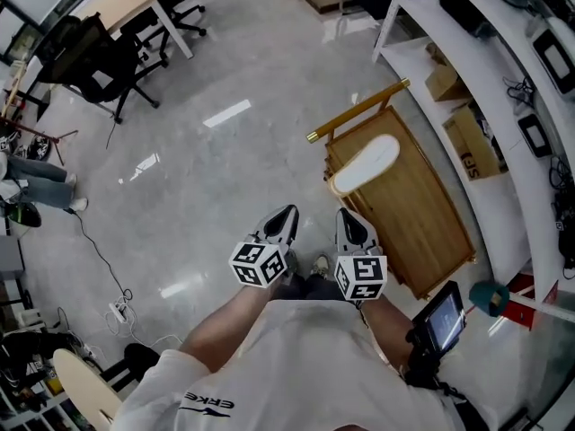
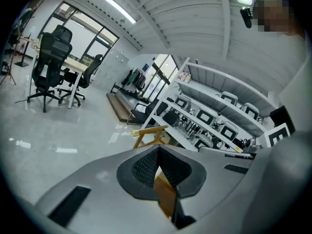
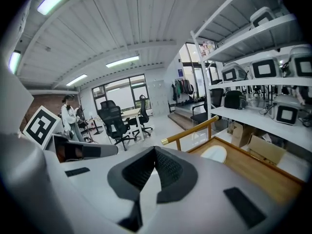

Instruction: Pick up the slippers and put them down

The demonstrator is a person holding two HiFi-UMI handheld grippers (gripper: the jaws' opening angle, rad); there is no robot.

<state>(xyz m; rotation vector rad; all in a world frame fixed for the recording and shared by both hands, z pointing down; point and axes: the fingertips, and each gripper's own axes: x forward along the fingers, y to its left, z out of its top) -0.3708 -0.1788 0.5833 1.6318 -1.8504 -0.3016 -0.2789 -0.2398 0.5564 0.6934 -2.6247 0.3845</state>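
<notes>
A single white slipper point(image 1: 367, 162) lies sole-up on the far end of a low wooden cart point(image 1: 422, 214); it also shows in the right gripper view as a pale oval, the slipper point(image 3: 214, 153). Both grippers are held close to the person's body, short of the cart. My left gripper point(image 1: 286, 215) is shut with nothing in it, its jaws meeting at the tip point(image 2: 158, 152). My right gripper point(image 1: 350, 218) sits beside it nearer the cart, jaws also together and empty point(image 3: 155, 152). I see no second slipper.
The cart has a gold-capped wooden handle bar point(image 1: 358, 110) at its far end. White shelving point(image 1: 503, 106) with boxes and devices runs along the right. Black office chairs point(image 1: 108, 61) and a desk stand far left. A cable point(image 1: 99, 259) trails over the glossy floor.
</notes>
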